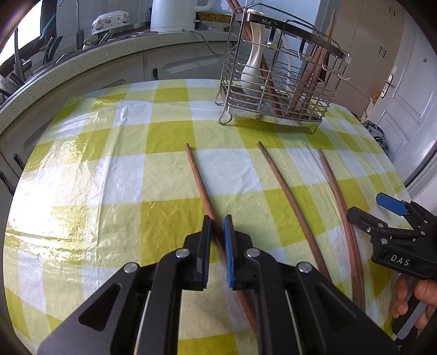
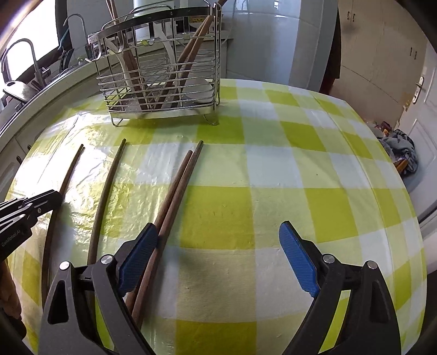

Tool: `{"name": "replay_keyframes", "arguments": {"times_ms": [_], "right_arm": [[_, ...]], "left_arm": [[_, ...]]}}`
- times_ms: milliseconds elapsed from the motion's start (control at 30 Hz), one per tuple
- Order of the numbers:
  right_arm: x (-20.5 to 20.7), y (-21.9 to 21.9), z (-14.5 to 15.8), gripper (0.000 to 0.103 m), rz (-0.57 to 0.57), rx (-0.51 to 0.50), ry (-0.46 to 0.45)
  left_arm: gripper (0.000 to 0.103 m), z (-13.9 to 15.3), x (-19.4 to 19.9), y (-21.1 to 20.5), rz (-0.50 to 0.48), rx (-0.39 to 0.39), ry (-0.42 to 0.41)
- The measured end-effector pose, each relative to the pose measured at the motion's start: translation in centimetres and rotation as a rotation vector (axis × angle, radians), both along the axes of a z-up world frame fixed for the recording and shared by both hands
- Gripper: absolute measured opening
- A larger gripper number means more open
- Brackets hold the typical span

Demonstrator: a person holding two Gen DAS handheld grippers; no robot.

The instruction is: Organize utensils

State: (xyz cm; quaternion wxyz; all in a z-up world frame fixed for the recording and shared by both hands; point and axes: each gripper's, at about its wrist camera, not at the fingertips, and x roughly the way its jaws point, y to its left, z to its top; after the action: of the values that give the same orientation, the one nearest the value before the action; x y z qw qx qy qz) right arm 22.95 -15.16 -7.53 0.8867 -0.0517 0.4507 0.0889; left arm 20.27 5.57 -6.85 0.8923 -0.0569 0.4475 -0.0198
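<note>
- Four brown wooden chopsticks lay on a table covered with a glossy yellow-green and white checked plastic cloth (image 2: 273,169), all pointing toward a wire rack at the far side.
- From the left wrist view, the left gripper (image 1: 217,226) had its black fingers, faced with blue pads, nearly pressed together, pinching the leftmost chopstick (image 1: 198,180) low on its shaft; the stick ran from between the fingers out across the cloth.
- To the right of it lay a single chopstick (image 1: 286,191) on its own, well apart from the held one.
- Farther right, a pair of chopsticks (image 1: 338,191) lay side by side, touching or almost so along their length.
- The right gripper (image 2: 218,256) had its fingers spread wide with nothing between them; its left finger's blue pad (image 2: 136,256) sat just beside that pair (image 2: 174,196), seen from the right wrist; whether it touched them could not be told.
- A person's hand (image 1: 412,300) held the right gripper's handle at the lower right edge of the left wrist view.
- The shiny steel wire utensil rack (image 1: 275,90) stood upright on small feet near the table's far edge, holding a white ceramic spoon (image 1: 252,62) and several more brown chopsticks (image 1: 314,79) leaning inside.
- Behind the table, a curved speckled kitchen counter (image 1: 109,57) carried a white electric kettle (image 1: 172,16).
</note>
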Motion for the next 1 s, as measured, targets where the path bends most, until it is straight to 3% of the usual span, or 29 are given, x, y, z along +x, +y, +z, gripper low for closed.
{"name": "replay_keyframes", "arguments": {"times_ms": [333,433,533,767,833,1000], "right_arm": [[0.0,0.9,-0.1,0.083,-0.009,0.003,0.009],[0.0,1.1,-0.1,0.078,-0.012,0.009,0.005],[0.0,0.6,-0.2,0.065,-0.026,0.007,0.016],[-0.1,0.5,-0.4,0.065,-0.021,0.002,0.009],[-0.2,0.9,-0.3,0.056,0.011,0.007,-0.001],[-0.4,1.4,0.0,0.020,0.089,0.015,0.007]], "left_arm": [[0.010,0.0,0.0,0.1,0.001,-0.002,0.003],[0.010,0.0,0.0,0.0,0.002,-0.003,0.003],[0.010,0.0,0.0,0.2,0.005,-0.005,0.001],[0.010,0.0,-0.1,0.1,0.006,0.002,-0.001],[0.010,0.1,-0.1,0.0,-0.001,0.002,0.001],[0.010,0.0,-0.1,0.1,-0.012,0.004,0.004]]}}
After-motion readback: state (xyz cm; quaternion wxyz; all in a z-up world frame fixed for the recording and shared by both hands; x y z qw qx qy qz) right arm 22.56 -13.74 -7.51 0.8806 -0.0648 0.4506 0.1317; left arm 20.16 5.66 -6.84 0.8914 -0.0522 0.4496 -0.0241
